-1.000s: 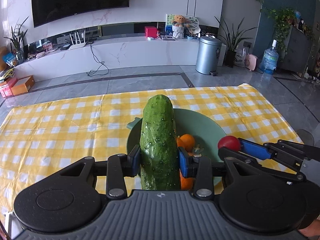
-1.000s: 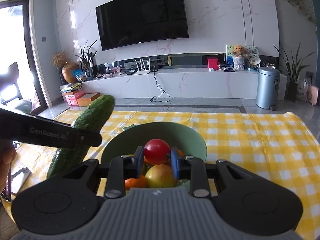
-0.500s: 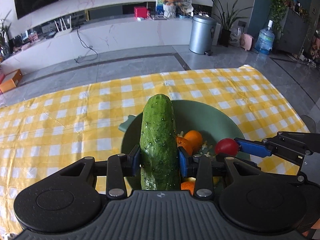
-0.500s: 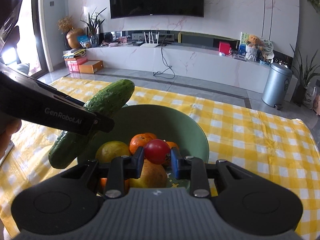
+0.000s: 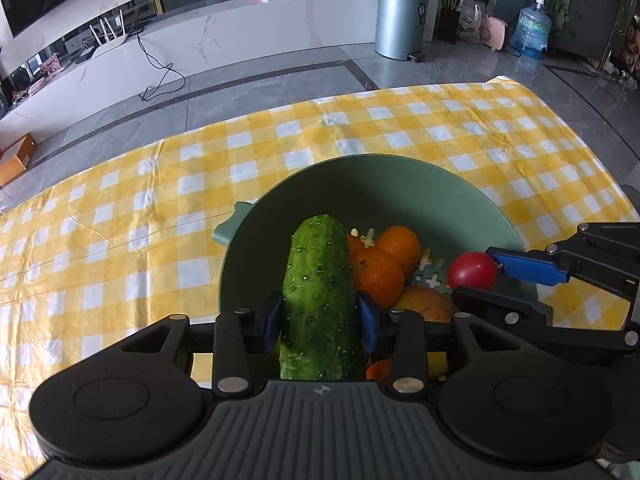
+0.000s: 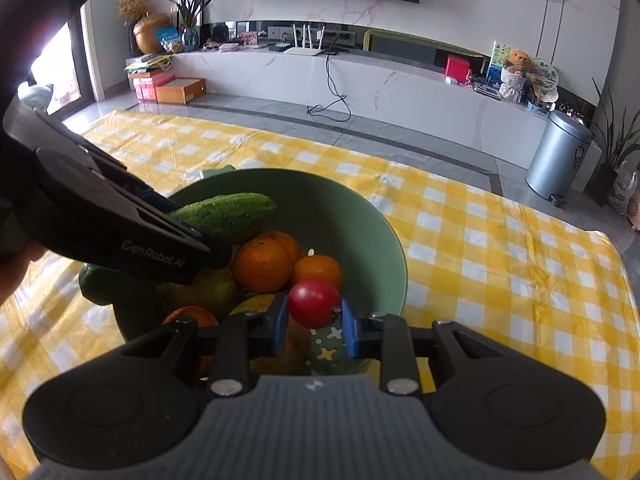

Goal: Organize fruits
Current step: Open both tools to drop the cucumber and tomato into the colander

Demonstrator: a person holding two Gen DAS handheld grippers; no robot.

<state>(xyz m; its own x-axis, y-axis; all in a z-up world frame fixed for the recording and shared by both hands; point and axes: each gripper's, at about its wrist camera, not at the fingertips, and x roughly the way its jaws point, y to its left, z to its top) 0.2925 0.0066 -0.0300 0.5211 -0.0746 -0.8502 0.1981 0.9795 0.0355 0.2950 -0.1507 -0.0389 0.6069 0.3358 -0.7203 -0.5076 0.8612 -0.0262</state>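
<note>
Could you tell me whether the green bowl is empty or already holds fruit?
Holds fruit: the round green bowl contains orange tangerines and a yellowish fruit.

Each view looks forward and steeply down along its own tongs, from close above the green bowl [image 5: 400, 184]. The left wrist view faces the bowl from its near-left side; the right wrist view faces it from the near-right. Both views share the bowl, the checked worktop [image 6: 500, 240], the white media shelf [image 5: 240, 44] and the metal bin [image 6: 558, 156].
</note>
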